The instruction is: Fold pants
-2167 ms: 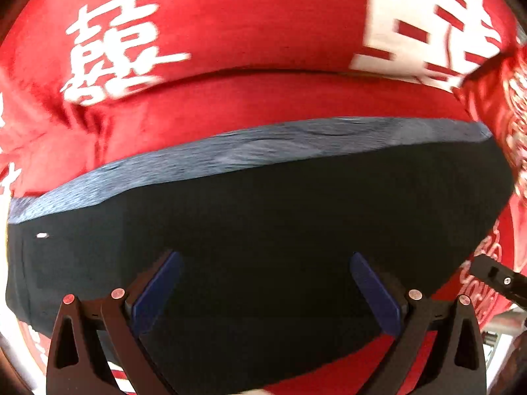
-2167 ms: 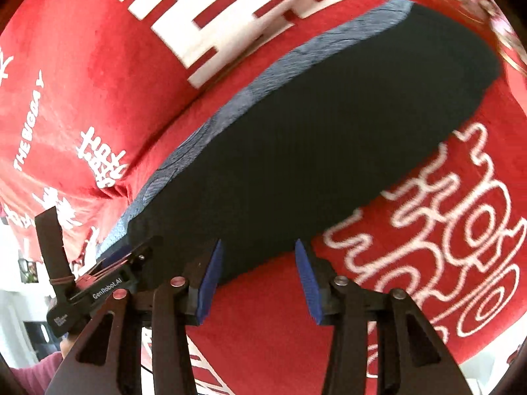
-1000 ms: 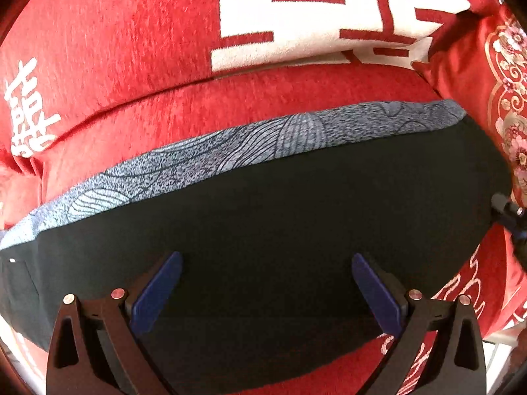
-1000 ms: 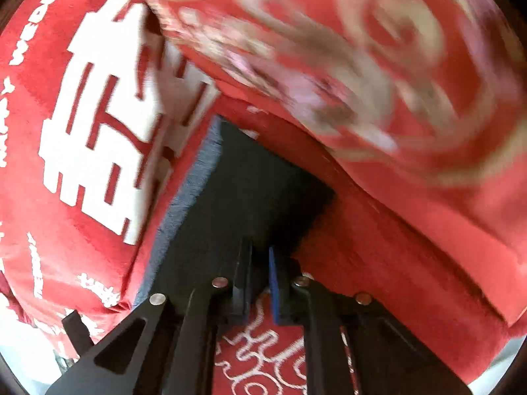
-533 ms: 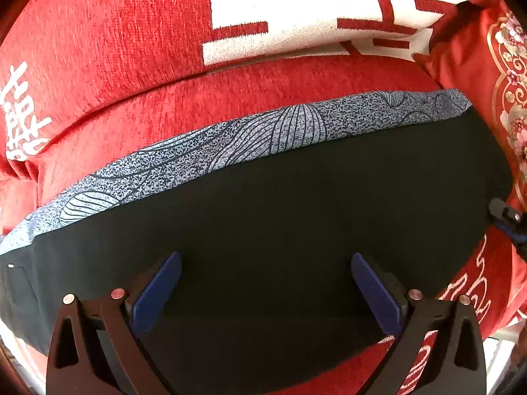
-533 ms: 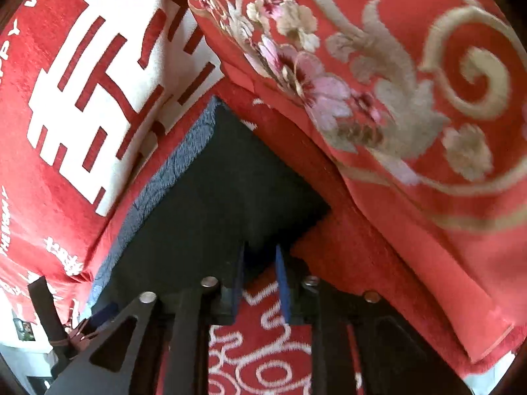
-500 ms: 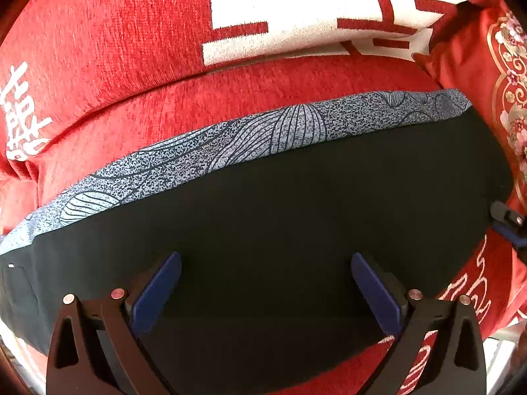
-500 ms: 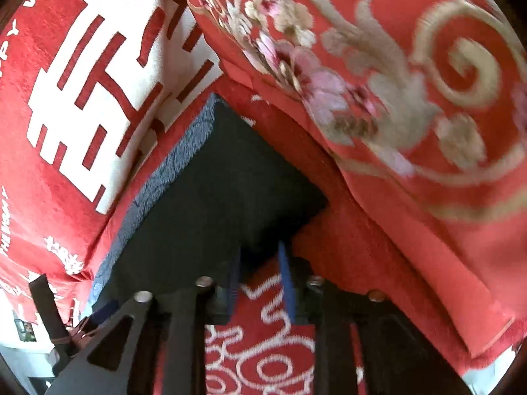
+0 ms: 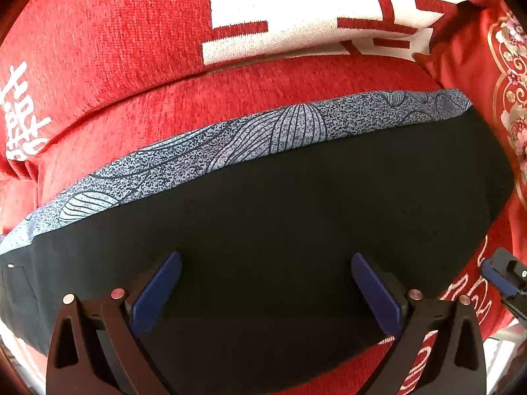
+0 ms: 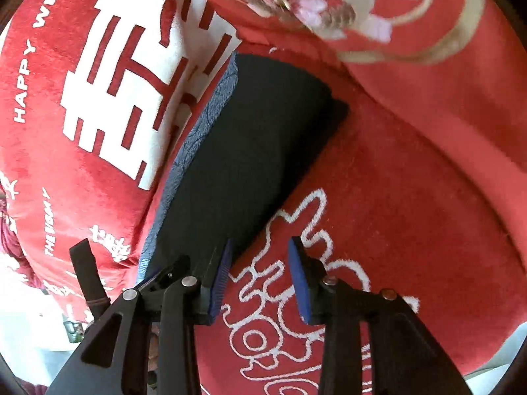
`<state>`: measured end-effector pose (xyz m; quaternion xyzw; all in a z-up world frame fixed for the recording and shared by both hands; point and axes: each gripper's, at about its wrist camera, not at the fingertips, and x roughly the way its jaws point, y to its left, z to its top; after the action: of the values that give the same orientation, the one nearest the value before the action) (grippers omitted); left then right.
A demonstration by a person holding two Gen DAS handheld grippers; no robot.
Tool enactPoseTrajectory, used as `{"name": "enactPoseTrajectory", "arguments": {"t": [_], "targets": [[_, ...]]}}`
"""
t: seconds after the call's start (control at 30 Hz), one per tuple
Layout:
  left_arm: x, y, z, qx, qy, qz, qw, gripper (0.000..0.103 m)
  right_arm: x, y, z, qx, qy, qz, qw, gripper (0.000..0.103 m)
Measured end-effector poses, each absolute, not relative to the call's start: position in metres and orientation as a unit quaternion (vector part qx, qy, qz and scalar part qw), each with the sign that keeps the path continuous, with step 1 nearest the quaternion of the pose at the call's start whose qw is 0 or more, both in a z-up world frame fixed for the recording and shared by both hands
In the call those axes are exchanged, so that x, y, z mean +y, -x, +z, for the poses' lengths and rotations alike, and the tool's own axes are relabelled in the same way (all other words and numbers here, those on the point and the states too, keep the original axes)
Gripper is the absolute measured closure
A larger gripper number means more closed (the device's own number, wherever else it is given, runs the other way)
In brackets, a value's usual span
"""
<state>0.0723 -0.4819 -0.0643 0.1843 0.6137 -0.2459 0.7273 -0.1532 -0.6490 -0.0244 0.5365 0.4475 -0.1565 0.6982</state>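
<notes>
Folded pants (image 9: 280, 230) lie flat on the seat of a red sofa (image 9: 263, 98), dark fabric on top, a grey-blue patterned strip (image 9: 230, 144) showing along the far edge toward the backrest. In the right wrist view the pants (image 10: 250, 151) run as a long dark slab away from the camera, one end near the floral cushion (image 10: 411, 33), patterned edge (image 10: 197, 131) on the backrest side.

Left gripper (image 9: 263, 289) points down over the pants, jaws spread wide, blue pads (image 9: 158, 289) apart above the dark fabric, nothing pinched. Contact with the cloth cannot be told.

Right gripper (image 10: 258, 276) sits at the near edge of the pants, jaws opening, gap between the pads (image 10: 220, 276) shows only red seat fabric with white swirl print (image 10: 296, 237). Left pad is just beside the pants edge, not clamping it. Nothing between the jaws.

Backrest cushion (image 10: 108, 98) is red with a big white double-happiness character and the words "HAPPY WED…". Floral cushion (image 9: 500, 105) sits at the right end of the pants in the left wrist view. Right gripper's tip (image 9: 504, 276) shows at the right edge there, beside the pants. The left gripper's black body and strap (image 10: 85, 270) show at lower left in the right wrist view.
</notes>
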Motion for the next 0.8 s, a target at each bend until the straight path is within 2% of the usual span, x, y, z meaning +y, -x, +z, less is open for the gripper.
{"name": "enactPoseTrajectory", "arguments": {"t": [0.27, 0.5, 0.53, 0.57, 0.6, 0.7, 0.8], "targets": [[-0.482, -0.072, -0.067, 0.606, -0.184, -0.249, 0.733, 0.0, -0.658, 0.159, -0.04, 0.375, -0.558, -0.163, 0.721, 0.063], [-0.479, -0.068, -0.064, 0.603, -0.18, -0.252, 0.735, 0.0, -0.678, 0.125, -0.05, 0.333, -0.579, -0.168, 0.725, 0.06], [-0.478, -0.069, -0.061, 0.607, -0.175, -0.247, 0.735, 0.005, -0.68, 0.121, -0.05, 0.341, -0.584, -0.17, 0.717, 0.066], [-0.475, -0.07, -0.055, 0.608, -0.162, -0.245, 0.738, 0.022, -0.682, 0.118, -0.047, 0.348, -0.586, -0.172, 0.711, 0.081], [-0.472, -0.071, -0.049, 0.609, -0.148, -0.252, 0.738, 0.028, -0.682, 0.117, -0.042, 0.348, -0.582, -0.168, 0.715, 0.086], [-0.469, -0.07, -0.031, 0.597, -0.108, -0.273, 0.747, 0.028, -0.677, 0.113, -0.019, 0.353, -0.551, -0.146, 0.742, 0.087], [-0.475, -0.07, -0.037, 0.606, -0.068, -0.281, 0.741, 0.028, -0.666, 0.107, 0.008, 0.357, -0.512, -0.126, 0.771, 0.087]]}}
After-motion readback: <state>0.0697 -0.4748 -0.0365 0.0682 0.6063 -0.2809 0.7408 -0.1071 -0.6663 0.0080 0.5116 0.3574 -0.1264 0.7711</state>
